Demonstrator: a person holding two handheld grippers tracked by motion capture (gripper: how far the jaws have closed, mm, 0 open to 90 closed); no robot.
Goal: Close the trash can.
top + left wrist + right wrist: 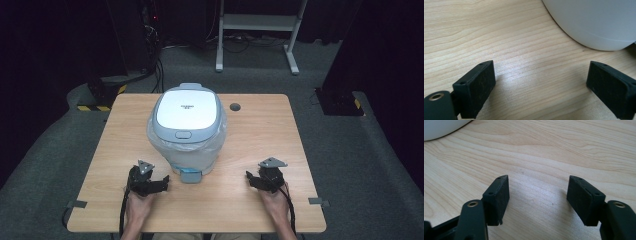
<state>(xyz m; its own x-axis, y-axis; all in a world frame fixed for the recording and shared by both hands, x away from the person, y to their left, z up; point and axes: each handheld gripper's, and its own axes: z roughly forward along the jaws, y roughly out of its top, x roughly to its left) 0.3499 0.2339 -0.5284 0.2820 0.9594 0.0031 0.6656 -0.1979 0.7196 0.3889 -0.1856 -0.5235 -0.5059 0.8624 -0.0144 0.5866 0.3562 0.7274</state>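
— Left hand?
— Forearm enters from the bottom edge; left gripper (162,181) lies low over the tabletop (260,130), aimed at the bin (186,131), jaws wide, nothing between them.
— Right hand?
— Mirrored pose; right gripper (251,180) angled inward, jaws apart, empty, bare wood beneath.
— The bin?
— Upright at the tabletop's centre, lid closed, liner bag (218,135) bulging under the rim. Near both grippers, touching neither.

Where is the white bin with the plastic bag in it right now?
In the high view, the white bin stands on the wooden table, left of the middle, ahead of the left gripper and beside a small round hole.
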